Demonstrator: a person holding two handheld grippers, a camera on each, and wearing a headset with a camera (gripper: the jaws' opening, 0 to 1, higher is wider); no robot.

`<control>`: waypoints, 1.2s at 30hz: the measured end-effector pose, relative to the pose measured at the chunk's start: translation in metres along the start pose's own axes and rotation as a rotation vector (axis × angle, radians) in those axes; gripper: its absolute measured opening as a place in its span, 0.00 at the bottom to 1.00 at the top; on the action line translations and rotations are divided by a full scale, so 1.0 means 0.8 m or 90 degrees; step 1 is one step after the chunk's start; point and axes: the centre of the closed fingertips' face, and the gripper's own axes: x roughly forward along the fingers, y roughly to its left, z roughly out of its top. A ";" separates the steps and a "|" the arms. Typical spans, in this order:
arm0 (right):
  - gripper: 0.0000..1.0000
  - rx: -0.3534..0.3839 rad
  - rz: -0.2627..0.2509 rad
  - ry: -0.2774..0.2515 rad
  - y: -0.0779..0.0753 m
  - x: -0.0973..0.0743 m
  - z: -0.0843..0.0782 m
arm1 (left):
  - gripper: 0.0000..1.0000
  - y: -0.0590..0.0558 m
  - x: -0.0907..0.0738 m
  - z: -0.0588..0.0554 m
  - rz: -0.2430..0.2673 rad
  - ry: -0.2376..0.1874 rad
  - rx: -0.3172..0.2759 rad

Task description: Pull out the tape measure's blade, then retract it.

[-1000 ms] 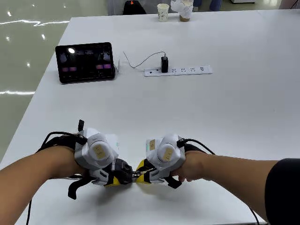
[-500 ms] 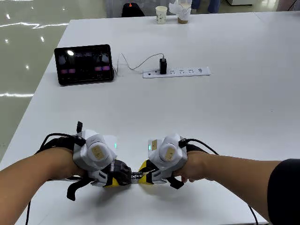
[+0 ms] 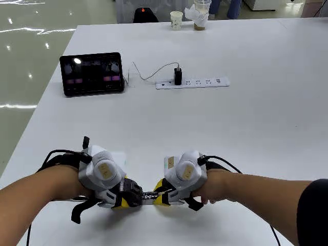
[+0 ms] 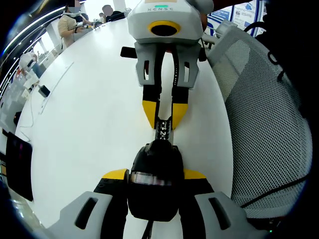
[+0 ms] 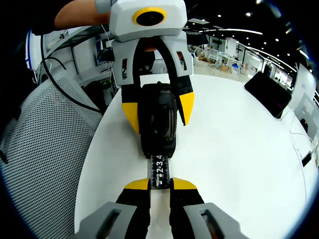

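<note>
A black tape measure (image 3: 132,193) sits just above the white table (image 3: 215,128), at its near edge. My left gripper (image 3: 125,198) is shut on its case (image 4: 153,194). A short length of the blade (image 3: 148,196) runs out to the right, its printed numbers (image 5: 159,170) showing. My right gripper (image 3: 160,191) is shut on the blade's tip, its yellow-tipped jaws pinching it (image 5: 160,185). In the left gripper view the right gripper (image 4: 164,112) faces me over the blade (image 4: 164,128). In the right gripper view the left gripper (image 5: 157,107) clamps the case (image 5: 158,119).
A dark tablet (image 3: 92,73) stands at the table's far left. A white power strip (image 3: 192,82) with a black plug and cable lies mid-table. Paper cups (image 3: 177,19) stand at the far edge. A grey mesh chair (image 4: 264,114) is beside the near table edge.
The two grippers have drawn slightly apart, and a little more blade shows between them. The head camera has tilted somewhat.
</note>
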 end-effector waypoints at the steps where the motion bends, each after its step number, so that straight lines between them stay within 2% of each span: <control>1: 0.10 0.000 0.000 0.000 0.000 -0.001 -0.001 | 0.34 0.000 0.000 0.000 0.000 0.000 0.000; 36: 0.10 0.016 -0.002 0.007 -0.002 -0.016 -0.016 | 0.34 0.001 0.000 0.000 0.003 0.001 -0.004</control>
